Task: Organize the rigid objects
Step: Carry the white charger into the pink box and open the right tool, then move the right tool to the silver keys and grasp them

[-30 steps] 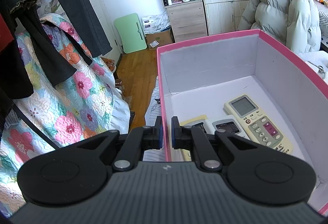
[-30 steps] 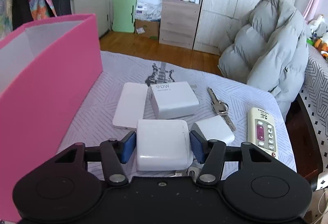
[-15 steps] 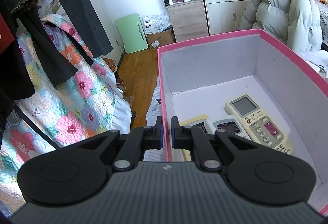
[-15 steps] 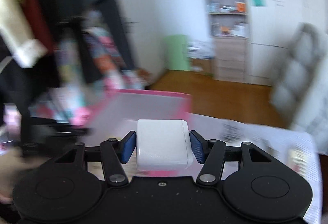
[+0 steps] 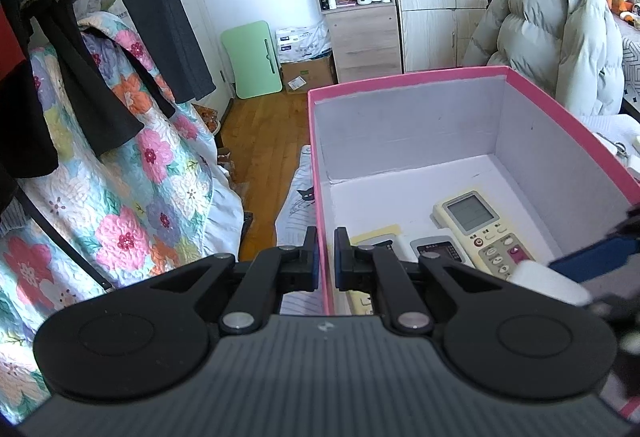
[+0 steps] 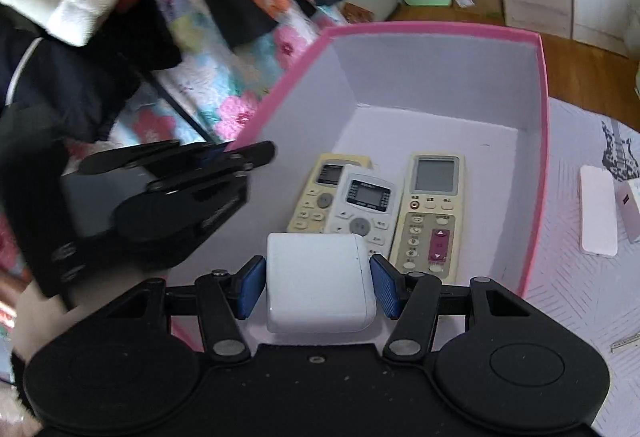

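While the left claw (image 5: 326, 253) pinches the pink box (image 6: 542, 173) wall low in its frame, the right claw (image 6: 318, 287) clamps a white charger (image 6: 318, 283) over the box's near end, remotes (image 6: 362, 203) lying lengthwise just beyond it.

So I've got the glossy white square charger brick (image 6: 318, 281) flat between my right pads, hanging over the near end of the open pink cardboard box (image 6: 540, 157). Inside, three remotes lie face up, side by side: a yellowed cream one (image 6: 320, 193), a white one (image 6: 362, 203) overlapping it, and a long beige one (image 6: 430, 211).
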